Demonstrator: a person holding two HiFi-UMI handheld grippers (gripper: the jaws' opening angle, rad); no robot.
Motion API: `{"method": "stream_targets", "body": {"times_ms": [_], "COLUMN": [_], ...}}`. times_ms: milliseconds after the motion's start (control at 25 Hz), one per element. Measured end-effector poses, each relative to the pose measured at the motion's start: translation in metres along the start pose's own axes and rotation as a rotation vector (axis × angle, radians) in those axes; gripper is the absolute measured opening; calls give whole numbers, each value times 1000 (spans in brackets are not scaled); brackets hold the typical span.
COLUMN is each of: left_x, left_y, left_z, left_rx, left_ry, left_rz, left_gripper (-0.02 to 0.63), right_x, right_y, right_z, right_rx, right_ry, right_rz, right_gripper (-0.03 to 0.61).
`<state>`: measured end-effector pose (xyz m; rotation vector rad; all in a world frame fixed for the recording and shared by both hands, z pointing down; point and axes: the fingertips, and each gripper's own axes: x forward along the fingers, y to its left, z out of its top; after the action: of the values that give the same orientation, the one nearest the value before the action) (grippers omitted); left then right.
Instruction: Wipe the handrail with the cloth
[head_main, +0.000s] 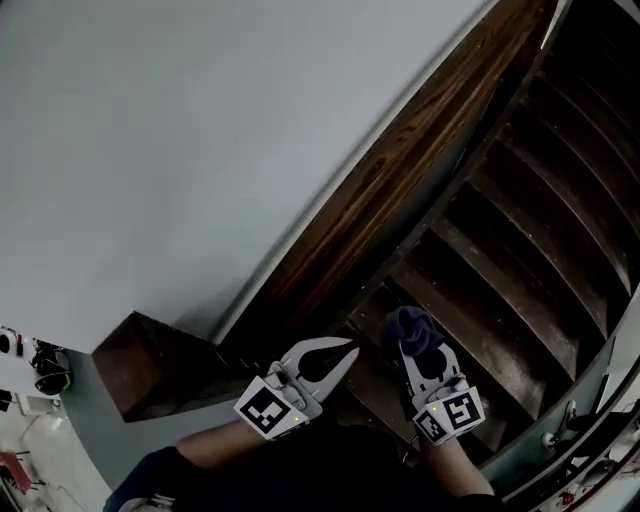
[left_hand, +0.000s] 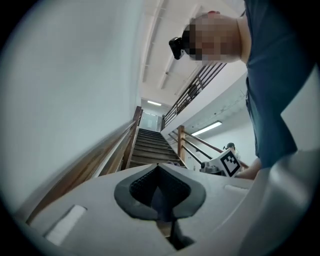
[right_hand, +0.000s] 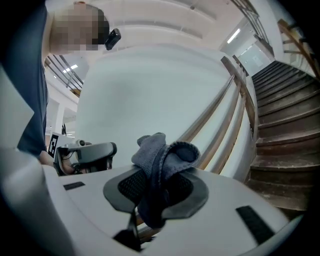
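Observation:
A dark blue cloth (head_main: 413, 330) is bunched at the tip of my right gripper (head_main: 420, 352), which is shut on it. In the right gripper view the cloth (right_hand: 162, 155) sticks up in folds out of the jaws of that gripper (right_hand: 159, 172). The wooden handrail (right_hand: 220, 107) climbs along the white wall just beyond the cloth, apart from it. My left gripper (head_main: 335, 358) is held beside the right one, shut, with nothing in it. In the left gripper view the left gripper (left_hand: 159, 167) points up the stairs, with the handrail (left_hand: 107, 147) to its left.
Dark wooden stairs (head_main: 520, 230) rise ahead and curve right. A wide dark wooden band (head_main: 400, 170) runs along the white wall (head_main: 200, 140). A metal railing (head_main: 590, 400) borders the stairs at the lower right. A person's blue sleeve (left_hand: 270, 75) fills the right of the left gripper view.

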<state>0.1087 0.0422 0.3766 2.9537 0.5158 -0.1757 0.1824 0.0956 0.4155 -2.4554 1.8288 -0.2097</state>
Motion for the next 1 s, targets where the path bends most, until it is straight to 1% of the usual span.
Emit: {"method": "stream_targets", "body": {"times_ms": [120, 240, 400, 520, 640, 840, 1000], "left_x": [18, 32, 47, 58, 74, 100, 122], "left_y": [12, 15, 15, 22, 36, 53, 71], "left_z": [24, 39, 60, 59, 56, 65, 76], "left_rx": [-6, -15, -5, -1, 4, 25, 34], "left_ry": [-2, 7, -34, -20, 0, -30, -52], "left_rz": [0, 9, 24, 47, 76, 80, 79], "left_gripper": [4, 3, 4, 3, 4, 5, 3], "right_x": [19, 28, 33, 39, 48, 73, 91], "right_y": [-4, -9, -17, -26, -42, -63, -77], "right_z": [26, 49, 72, 85, 87, 100, 128], "right_rx": [-8, -23, -46, -75, -79, -99, -147], "right_ry": [8, 0, 0, -4, 11, 8, -33], "right_rz": [30, 62, 97, 126, 129, 142, 142], "right_gripper": [97, 97, 97, 97, 97, 97, 97]}}
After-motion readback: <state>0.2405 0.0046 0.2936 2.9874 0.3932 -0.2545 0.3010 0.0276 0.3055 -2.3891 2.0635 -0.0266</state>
